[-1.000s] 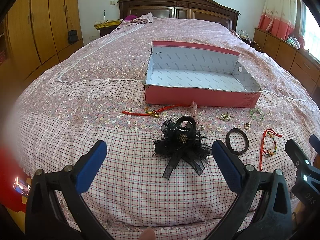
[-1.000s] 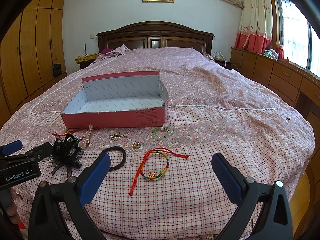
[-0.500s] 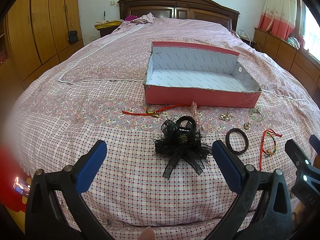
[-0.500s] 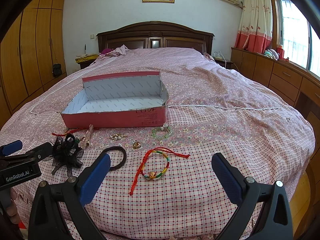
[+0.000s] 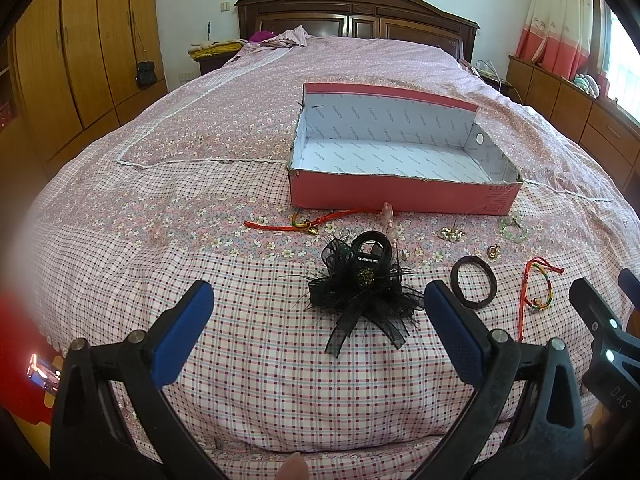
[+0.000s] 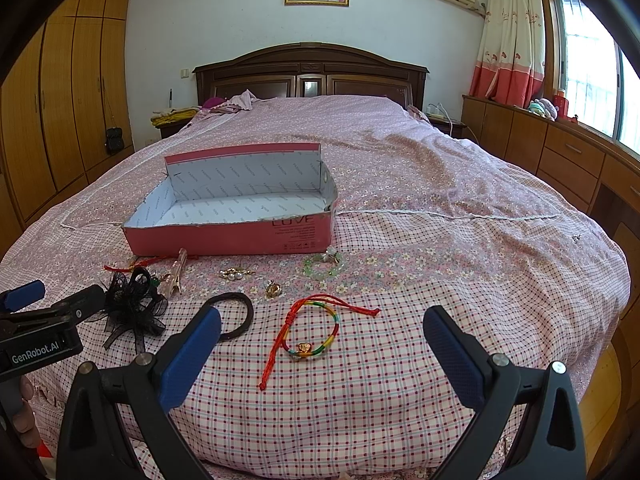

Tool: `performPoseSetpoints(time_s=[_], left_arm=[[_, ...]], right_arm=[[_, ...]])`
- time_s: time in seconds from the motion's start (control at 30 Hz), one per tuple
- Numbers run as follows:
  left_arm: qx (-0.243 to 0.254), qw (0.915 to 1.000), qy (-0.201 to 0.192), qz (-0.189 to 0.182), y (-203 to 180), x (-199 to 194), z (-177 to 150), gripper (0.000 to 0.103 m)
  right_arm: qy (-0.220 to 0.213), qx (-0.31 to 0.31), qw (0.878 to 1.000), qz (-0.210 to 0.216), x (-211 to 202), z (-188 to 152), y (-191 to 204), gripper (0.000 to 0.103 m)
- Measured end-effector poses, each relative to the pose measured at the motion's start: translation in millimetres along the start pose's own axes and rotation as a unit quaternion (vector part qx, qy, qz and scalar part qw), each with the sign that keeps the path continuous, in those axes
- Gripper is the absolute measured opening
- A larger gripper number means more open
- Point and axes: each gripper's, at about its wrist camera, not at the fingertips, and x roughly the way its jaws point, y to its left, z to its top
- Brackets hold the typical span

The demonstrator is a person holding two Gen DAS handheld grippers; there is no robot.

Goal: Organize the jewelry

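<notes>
Nothing has moved since the earlier frames: both claws sit where they were and every trinket lies as before. The left claw point(image 5: 318, 332) is spread wide apart and holds nothing, poised over the foot of the pink checked and flowered bed point(image 5: 160, 208), with the black lace hair bow clip point(image 5: 360, 284) lying on the cover between its blue pads. The right claw point(image 6: 320, 354) is likewise wide apart and empty, the red cord bracelet with rainbow braid and gold charm point(image 6: 316, 332) lying on the cover between its pads.

The open pink cardboard box with white printed lining point(image 6: 236, 236) stands farther up the bed. Just before its front wall lie a second red cord bracelet point(image 5: 308, 222), a pink hair clip point(image 5: 388, 220), a gold pearl brooch point(image 6: 236, 273), a green bead bracelet point(image 6: 324, 266) and a small gold ring point(image 6: 274, 289). A black elastic hair band point(image 6: 236, 314) lies between the bow clip and the rainbow bracelet.
</notes>
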Motion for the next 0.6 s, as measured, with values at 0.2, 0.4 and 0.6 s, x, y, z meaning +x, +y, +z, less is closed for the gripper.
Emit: performPoseSetpoints(time_s=[0.2,0.4,0.6], left_arm=[[-0.002,1.0000,0.001,0.001,0.1,0.1,0.0,0.098],[-0.002,1.0000,0.002,0.000,2.4,-0.4,0.3,0.098],[-0.001,1.0000,0.003,-0.002,2.8,1.5,0.3,0.098]], right_arm=[[0.000,0.002,1.000,0.000,0.6,-0.6,-2.2,0.103],[0.000,0.003,1.000,0.000,0.1,-1.2,1.5,0.103],[0.008,0.008,1.000,0.005,3.1,-3.3,-3.4,0.103]])
